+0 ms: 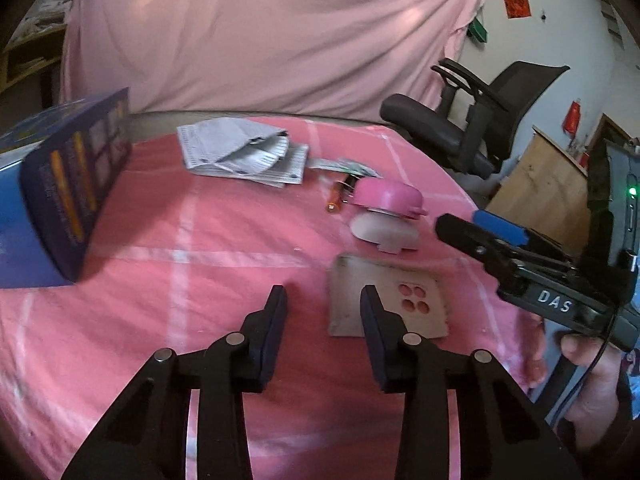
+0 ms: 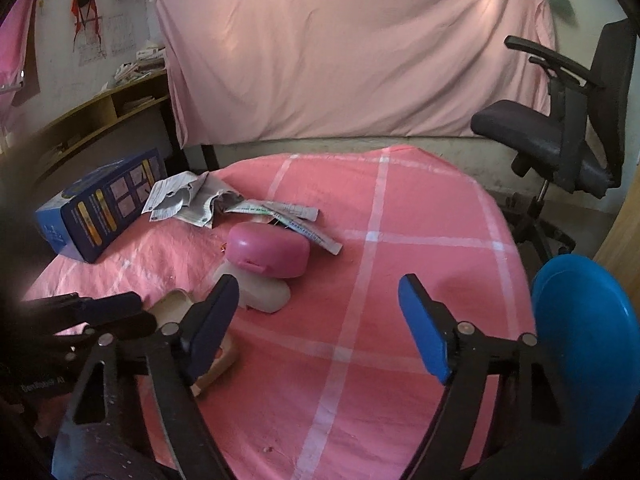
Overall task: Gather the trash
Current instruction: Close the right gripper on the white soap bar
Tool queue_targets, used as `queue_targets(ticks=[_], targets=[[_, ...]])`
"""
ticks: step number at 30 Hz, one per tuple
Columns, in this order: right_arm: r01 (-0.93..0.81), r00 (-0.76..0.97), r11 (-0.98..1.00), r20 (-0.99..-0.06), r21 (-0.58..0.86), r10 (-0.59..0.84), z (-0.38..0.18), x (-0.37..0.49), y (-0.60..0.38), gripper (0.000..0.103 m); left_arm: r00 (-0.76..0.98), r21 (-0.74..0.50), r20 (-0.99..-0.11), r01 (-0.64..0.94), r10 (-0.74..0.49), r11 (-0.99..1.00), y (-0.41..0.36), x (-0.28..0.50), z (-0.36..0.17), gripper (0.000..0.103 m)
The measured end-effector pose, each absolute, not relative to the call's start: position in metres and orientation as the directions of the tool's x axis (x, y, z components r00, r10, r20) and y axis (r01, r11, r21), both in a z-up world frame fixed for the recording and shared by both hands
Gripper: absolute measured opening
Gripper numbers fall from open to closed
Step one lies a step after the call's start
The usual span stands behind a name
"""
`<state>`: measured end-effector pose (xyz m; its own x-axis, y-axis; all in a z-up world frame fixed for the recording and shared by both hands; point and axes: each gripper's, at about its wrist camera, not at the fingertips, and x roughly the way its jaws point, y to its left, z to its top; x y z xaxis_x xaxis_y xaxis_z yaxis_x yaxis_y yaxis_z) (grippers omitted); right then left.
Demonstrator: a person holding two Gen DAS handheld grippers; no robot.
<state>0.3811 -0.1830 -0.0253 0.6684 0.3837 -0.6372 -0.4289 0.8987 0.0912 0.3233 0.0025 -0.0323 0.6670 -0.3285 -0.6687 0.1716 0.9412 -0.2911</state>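
Left hand-held gripper: part-spread, nothing pinched; low over the surface just left of the grey card, likely lining up on it.
Right hand-held gripper: spread wide, empty; aimed over bare cloth right of the litter, apparently waiting its turn.
Surface: pink checked cloth, all the trash bunched on its left half.
Grey card: flat, four round holes punched; nearest piece, right jaw of the left tool overlapping its edge in view; contact uncertain.
Blue disc: at the surface's right edge, possibly the bin; cannot confirm.
White lid-like piece: flat, touching the pink case above it.
Pink case: closed, resting partly on the white piece.
Small orange cylinder: lying just left of the pink case.
Leaflets: crumpled folded paper, farther back, loose and easy to crush in a pinch.
Blue box: on its side at the far left edge.
Office chair: beyond the surface, clear of the work.
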Motion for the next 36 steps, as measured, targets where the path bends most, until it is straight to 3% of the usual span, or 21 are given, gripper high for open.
queue_targets(ticks=[2, 7, 14, 24, 31, 36], targets=[[-0.436, 0.654, 0.894, -0.646, 0.106, 0.395, -0.027, 0.384, -0.181, 0.1, 0.651, -0.282, -0.683, 0.182, -0.33, 0.942, -0.002, 0.327, -0.032, 0.01], [-0.448, 0.625, 0.886, -0.667, 0.12, 0.406, -0.032, 0.388, -0.174, 0.099, 0.662, -0.242, -0.694, 0.156, -0.283, 0.958, -0.005, 0.329, -0.03, 0.001], [-0.459, 0.578, 0.873, -0.69, 0.167, 0.436, -0.038, 0.396, -0.161, 0.099, 0.69, -0.206, -0.695, 0.077, -0.201, 0.976, 0.019, 0.322, -0.031, 0.001], [-0.44, 0.563, 0.889, -0.732, 0.128, 0.384, -0.047, 0.404, -0.132, 0.098, 0.715, -0.158, -0.696, -0.069, -0.061, 0.985, 0.064, 0.298, -0.035, 0.001], [-0.428, 0.566, 0.895, -0.734, 0.128, 0.376, -0.046, 0.402, -0.137, 0.08, 0.726, -0.132, -0.687, -0.093, -0.023, 0.987, 0.064, 0.295, -0.031, 0.001], [-0.452, 0.557, 0.882, -0.729, 0.135, 0.397, -0.044, 0.389, -0.143, 0.08, 0.75, -0.128, -0.661, -0.113, 0.0, 0.985, 0.061, 0.291, -0.024, 0.001]])
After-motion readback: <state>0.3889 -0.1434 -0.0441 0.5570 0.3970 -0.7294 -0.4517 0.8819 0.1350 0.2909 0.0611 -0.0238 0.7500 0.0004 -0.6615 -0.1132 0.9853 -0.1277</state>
